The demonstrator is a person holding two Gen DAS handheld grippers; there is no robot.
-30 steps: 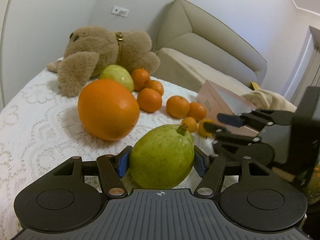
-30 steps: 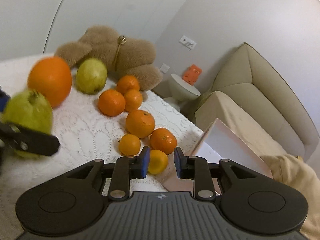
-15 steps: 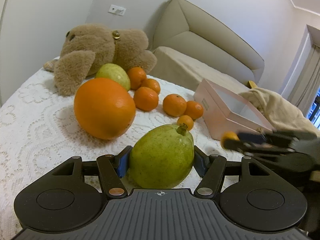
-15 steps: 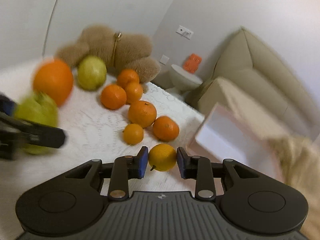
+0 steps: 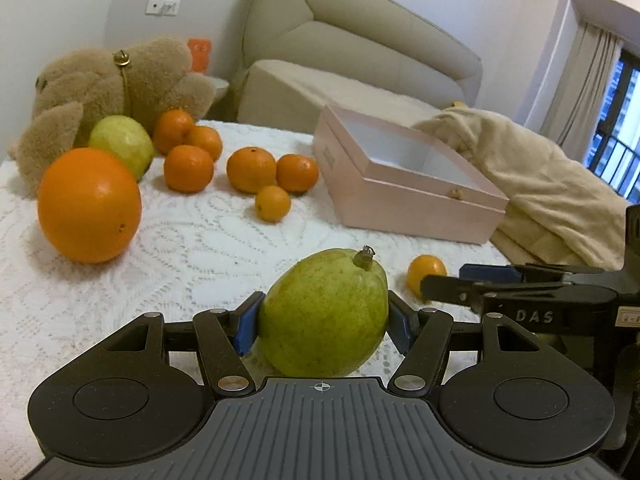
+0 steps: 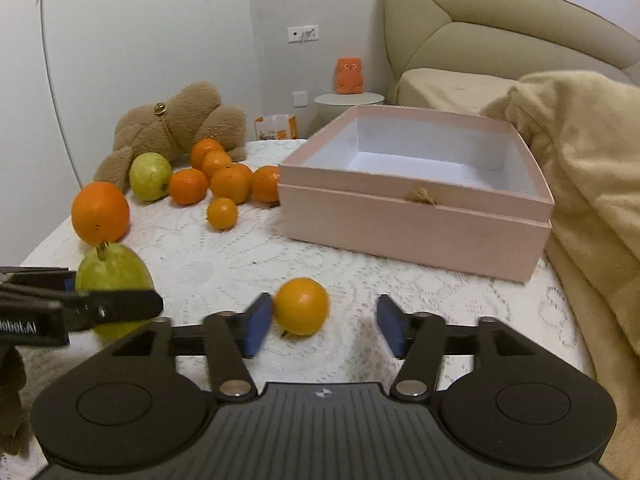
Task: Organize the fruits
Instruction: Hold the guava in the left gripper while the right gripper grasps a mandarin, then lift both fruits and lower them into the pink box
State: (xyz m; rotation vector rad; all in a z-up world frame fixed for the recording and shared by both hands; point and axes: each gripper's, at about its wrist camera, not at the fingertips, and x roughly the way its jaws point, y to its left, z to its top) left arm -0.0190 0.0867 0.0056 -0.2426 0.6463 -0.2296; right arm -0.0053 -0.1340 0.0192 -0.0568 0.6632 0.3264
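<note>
A green pear [image 5: 324, 316] is pinched by the left tool [image 5: 322, 322]. The right tool [image 6: 322, 326] is spread, a small orange [image 6: 301, 306] touching its left finger, the pink box [image 6: 416, 216] ahead.

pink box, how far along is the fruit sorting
Nothing is done: the pink box is empty. In hand: the left gripper clamps a green pear; the right gripper is open beside a small orange. The fruit pile by the teddy bear remains.

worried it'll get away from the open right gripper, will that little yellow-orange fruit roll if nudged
Probably: the small fruit is round and touches only one pad of the open right gripper. The lace tablecloth may slow it. Its smooth skin could slip.
</note>
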